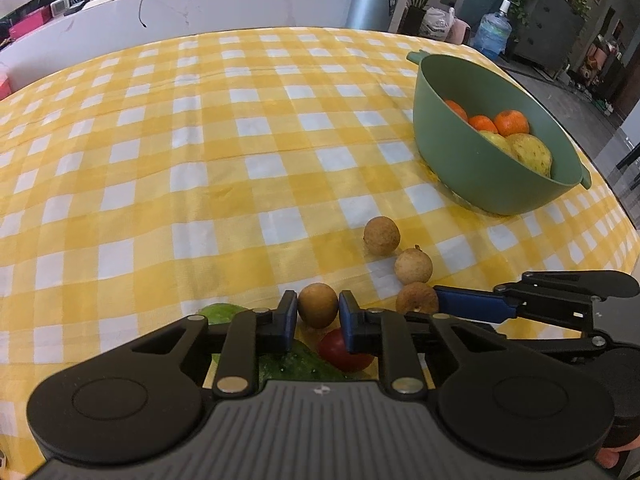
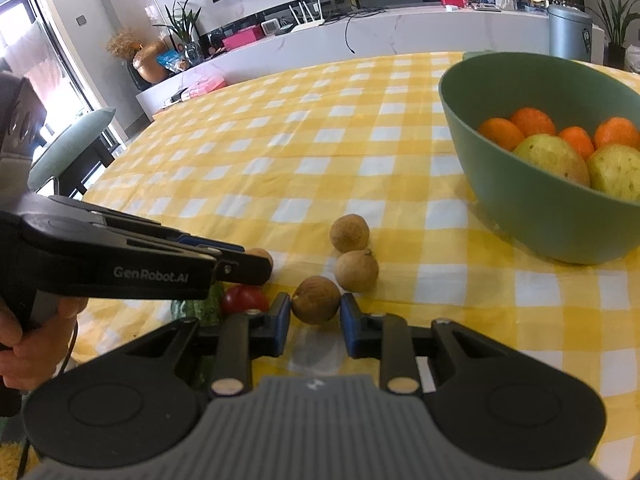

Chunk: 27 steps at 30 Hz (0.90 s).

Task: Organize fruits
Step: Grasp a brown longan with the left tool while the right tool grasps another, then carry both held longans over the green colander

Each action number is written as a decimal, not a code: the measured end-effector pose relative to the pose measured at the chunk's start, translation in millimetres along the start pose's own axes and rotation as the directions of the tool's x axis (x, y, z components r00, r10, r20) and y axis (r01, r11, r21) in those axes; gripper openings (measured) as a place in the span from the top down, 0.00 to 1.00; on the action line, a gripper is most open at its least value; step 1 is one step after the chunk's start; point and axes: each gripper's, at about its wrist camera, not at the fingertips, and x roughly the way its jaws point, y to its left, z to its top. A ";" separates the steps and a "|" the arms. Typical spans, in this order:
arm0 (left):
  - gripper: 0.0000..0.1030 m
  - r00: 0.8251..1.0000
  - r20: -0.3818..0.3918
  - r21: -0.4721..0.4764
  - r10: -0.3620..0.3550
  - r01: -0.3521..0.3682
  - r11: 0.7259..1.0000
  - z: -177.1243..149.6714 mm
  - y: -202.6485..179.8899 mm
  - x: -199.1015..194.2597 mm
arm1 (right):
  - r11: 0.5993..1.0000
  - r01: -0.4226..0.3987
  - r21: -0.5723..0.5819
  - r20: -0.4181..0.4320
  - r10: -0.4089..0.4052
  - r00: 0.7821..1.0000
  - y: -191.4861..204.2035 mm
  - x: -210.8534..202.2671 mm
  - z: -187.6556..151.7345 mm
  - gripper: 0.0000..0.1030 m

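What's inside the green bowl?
The bowl holds oranges and two yellow-green fruits. Its wall hides whatever lies beneath them.

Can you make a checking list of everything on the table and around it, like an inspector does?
Surface: yellow checked tablecloth, lightly creased.
Job's things: green bowl holding oranges and yellow fruits; far longan and middle longan loose on the cloth.
Clutter: tomato and cucumber beside the longans.
Grippers: left gripper jaws shut on first longan; right gripper jaws shut on second longan.
Cables: black cable on the far counter.
Surroundings: grey bin, potted plant.
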 end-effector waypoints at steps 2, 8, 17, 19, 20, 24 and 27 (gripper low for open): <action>0.76 1.000 0.012 -0.008 0.006 -0.006 1.000 -0.4 0.1 -3.1 | 1.000 0.002 -0.007 0.012 -0.002 1.000 0.7 -3.4 -0.4 0.78; 0.76 0.999 0.035 -0.015 0.019 -0.018 1.000 -1.5 -4.8 -8.7 | 1.000 0.009 -0.025 0.042 -0.008 0.999 3.0 -12.4 -1.6 0.78; 0.76 0.991 0.101 -0.014 0.089 -0.088 0.996 4.0 -20.3 -22.7 | 0.998 0.061 -0.027 0.115 -0.058 0.992 2.8 -33.2 -3.3 0.78; 0.76 0.986 0.141 -0.015 0.087 -0.086 0.996 9.3 -28.2 -31.2 | 0.995 0.098 -0.031 0.160 -0.092 0.983 1.7 -45.3 -3.7 0.78; 0.76 0.984 0.156 -0.018 0.081 -0.080 0.997 12.2 -32.0 -34.3 | 0.992 0.121 -0.032 0.186 -0.113 0.976 0.8 -52.7 -3.5 0.78; 0.76 0.976 0.209 0.001 0.054 -0.056 0.998 25.9 -54.8 -42.5 | 0.979 0.200 -0.029 0.293 -0.183 0.938 -4.6 -81.8 1.1 0.78; 0.76 0.975 0.223 0.030 0.022 -0.029 0.999 38.1 -71.8 -42.0 | 0.964 0.263 -0.038 0.360 -0.232 0.904 -8.8 -100.3 7.7 0.78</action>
